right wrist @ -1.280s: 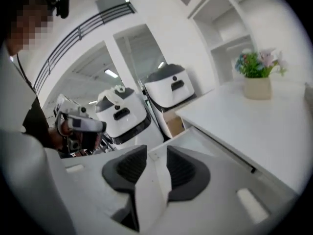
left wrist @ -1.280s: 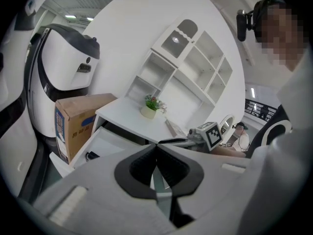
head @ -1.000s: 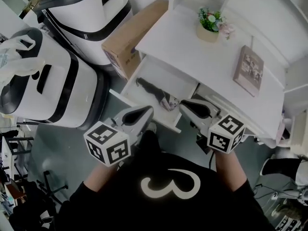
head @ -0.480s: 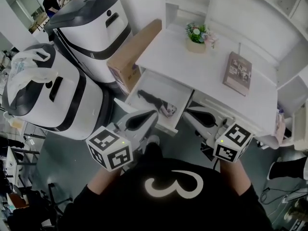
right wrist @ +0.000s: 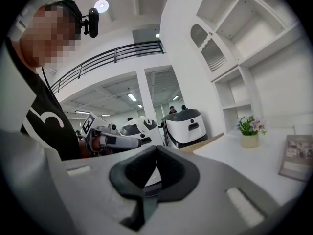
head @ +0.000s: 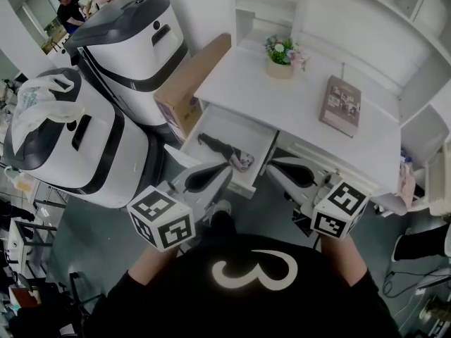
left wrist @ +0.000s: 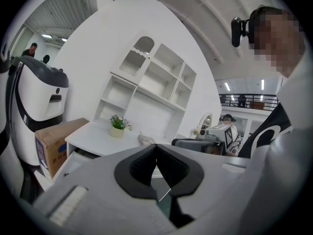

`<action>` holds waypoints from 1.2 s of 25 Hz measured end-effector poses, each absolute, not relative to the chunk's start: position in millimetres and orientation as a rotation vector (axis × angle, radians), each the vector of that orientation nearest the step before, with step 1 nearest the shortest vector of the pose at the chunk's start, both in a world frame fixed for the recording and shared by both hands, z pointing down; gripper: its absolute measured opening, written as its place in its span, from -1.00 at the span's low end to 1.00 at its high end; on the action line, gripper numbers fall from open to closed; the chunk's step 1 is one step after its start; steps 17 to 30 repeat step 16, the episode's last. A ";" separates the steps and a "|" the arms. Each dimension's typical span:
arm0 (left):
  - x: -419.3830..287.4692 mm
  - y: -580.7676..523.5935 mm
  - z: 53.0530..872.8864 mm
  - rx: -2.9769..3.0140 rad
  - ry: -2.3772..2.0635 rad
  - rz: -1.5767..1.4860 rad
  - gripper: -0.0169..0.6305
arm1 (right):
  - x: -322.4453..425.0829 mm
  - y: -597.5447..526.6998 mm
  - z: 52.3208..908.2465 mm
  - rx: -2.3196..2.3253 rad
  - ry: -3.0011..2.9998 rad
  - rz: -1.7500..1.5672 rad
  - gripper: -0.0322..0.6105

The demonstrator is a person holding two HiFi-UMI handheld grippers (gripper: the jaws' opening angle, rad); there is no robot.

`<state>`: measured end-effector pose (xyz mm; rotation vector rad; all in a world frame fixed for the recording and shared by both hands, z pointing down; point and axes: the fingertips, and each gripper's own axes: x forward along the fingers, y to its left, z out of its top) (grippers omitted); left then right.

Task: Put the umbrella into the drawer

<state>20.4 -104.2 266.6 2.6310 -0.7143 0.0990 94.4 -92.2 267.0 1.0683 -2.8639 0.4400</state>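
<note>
the dark folded umbrella lies inside the open drawer of the white desk. the left gripper, at the drawer's 6 o'clock, has its jaws pressed together on nothing. the right gripper, at the drawer's 4 o'clock, is likewise closed and empty.

A dark, folded compact umbrella with a paler patterned end lies flat and slantwise inside the white rectangular drawer, its pale end toward the front wall, the drawer standing pulled open from under the white worktop.
</note>
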 end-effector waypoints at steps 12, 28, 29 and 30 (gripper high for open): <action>25.7 -93.9 267.5 2.634 -0.692 0.096 -0.92 | 95.9 -77.1 273.1 1.073 -2.835 0.449 -0.89; 28.7 -89.0 268.1 2.635 -0.691 0.098 -0.92 | 98.6 -71.4 274.4 1.073 -2.831 0.446 -0.89; 28.7 -89.0 268.1 2.635 -0.691 0.098 -0.92 | 98.6 -71.4 274.4 1.073 -2.831 0.446 -0.89; 28.7 -89.0 268.1 2.635 -0.691 0.098 -0.92 | 98.6 -71.4 274.4 1.073 -2.831 0.446 -0.89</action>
